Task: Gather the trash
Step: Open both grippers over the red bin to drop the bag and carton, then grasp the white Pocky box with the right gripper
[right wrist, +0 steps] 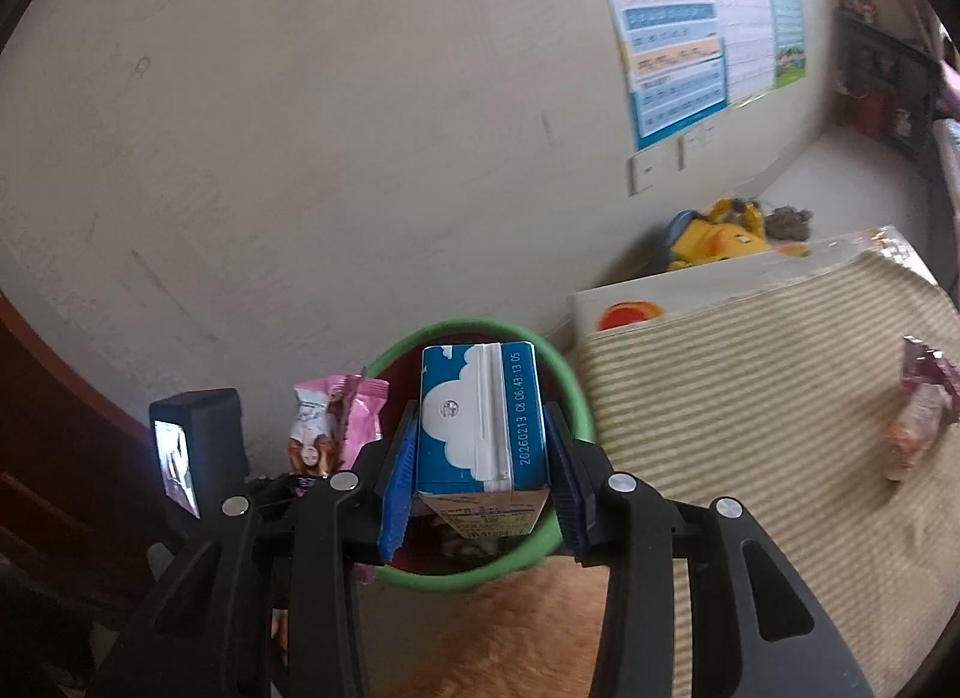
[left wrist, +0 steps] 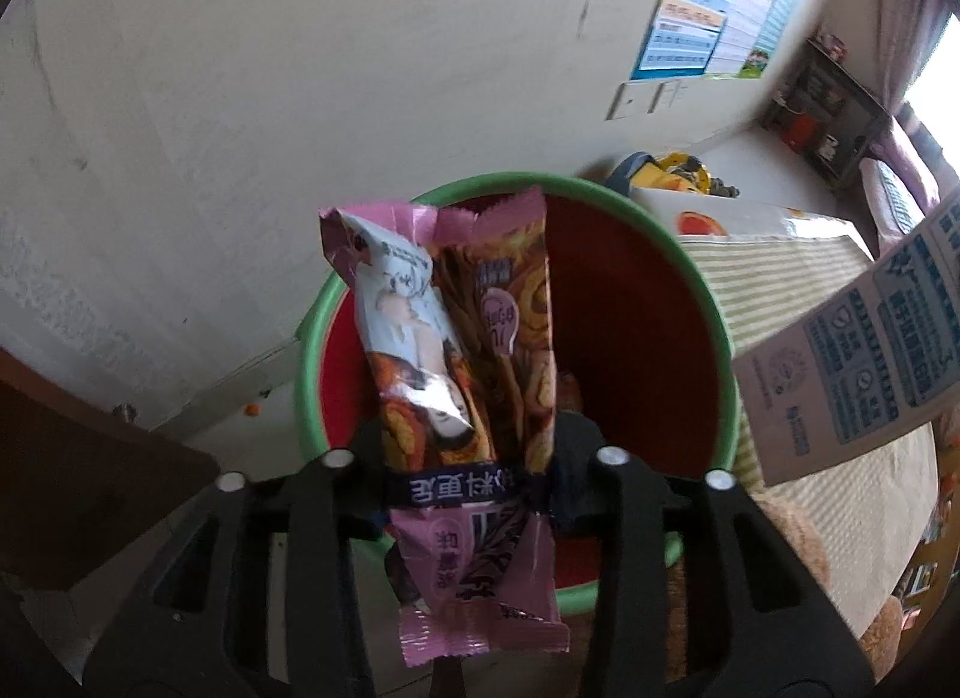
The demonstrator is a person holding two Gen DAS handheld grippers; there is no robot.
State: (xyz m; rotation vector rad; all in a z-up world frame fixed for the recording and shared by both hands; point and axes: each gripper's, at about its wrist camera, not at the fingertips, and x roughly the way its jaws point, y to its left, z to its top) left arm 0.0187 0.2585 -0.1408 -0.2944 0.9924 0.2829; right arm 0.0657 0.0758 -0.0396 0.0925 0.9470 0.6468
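A red bin with a green rim [left wrist: 492, 179] stands against the wall. My left gripper [left wrist: 468, 458] hangs over the bin with a pink snack wrapper [left wrist: 480, 338] standing between its fingers. The wrapper spans the gap unsqueezed, its lower end blurred, so the jaws read as open. My right gripper [right wrist: 483, 428] is above the same bin [right wrist: 561, 374]. A blue and white milk carton [right wrist: 474, 422] sits between its blue pads [right wrist: 396, 476], and a thin dark gap shows at its side. The carton [left wrist: 870, 350] also shows at the right of the left wrist view. The wrapper [right wrist: 336, 422] shows left of the carton in the right wrist view.
A striped cloth surface [right wrist: 750, 398] lies right of the bin, with another snack wrapper [right wrist: 918, 422] on it. Behind it are a white box [right wrist: 660, 290] and a yellow toy [right wrist: 720, 236]. Dark wood [left wrist: 90, 458] stands at the left; tan fur [right wrist: 528, 626] lies below.
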